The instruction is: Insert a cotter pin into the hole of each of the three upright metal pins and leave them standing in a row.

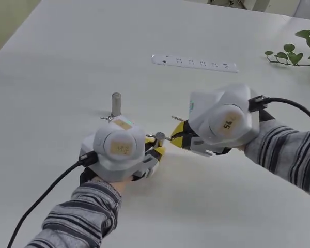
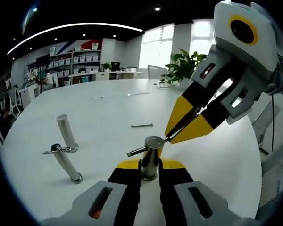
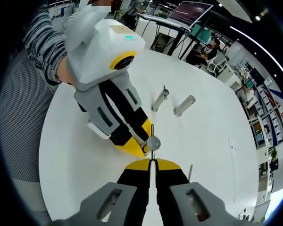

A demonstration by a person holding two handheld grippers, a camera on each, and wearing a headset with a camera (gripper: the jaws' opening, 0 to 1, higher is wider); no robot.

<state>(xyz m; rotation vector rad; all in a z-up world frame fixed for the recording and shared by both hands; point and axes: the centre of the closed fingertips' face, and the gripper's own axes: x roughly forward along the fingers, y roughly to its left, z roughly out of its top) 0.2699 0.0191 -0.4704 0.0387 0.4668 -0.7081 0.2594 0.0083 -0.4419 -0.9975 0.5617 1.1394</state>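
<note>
Grips a metal pin (image 2: pixel 151 155) upright in the left gripper (image 2: pixel 150 165), jaws shut snug on both sides of its lower shank, near the middle of the white table (image 1: pixel 67 62). Cannot tell whether its foot touches the surface.

Pinches a cotter pin (image 2: pixel 137 151) in the right gripper (image 3: pixel 152 162), yellow tips closed onto the thin wire with almost no gap. Has that wire threaded through the cross hole just under the held pin's flat head. One end pokes out on the side away from the right gripper and the other sits between its tips. Holds the two grippers nose to nose, the left from the near side, the right from the right-hand side, with the held pin between them.

Beyond the left gripper, toward the far edge, two more metal pins standing near each other:
- a bare pin (image 1: pixel 116 103), upright on its flat foot
- just beside it, a fitted pin (image 2: pixel 66 162) with a second cotter pin (image 2: pixel 48 151) through its head

Further right on the surface, apart from all three pins, a loose cotter pin (image 2: pixel 141 125) lying flat. Near the far edge, a white power strip (image 1: pixel 195 63). At the far right corner, green plant leaves (image 1: pixel 294 54). Wears striped sleeves (image 1: pixel 88 217) on both arms, with a black cable (image 1: pixel 41 199) trailing from the left gripper.
</note>
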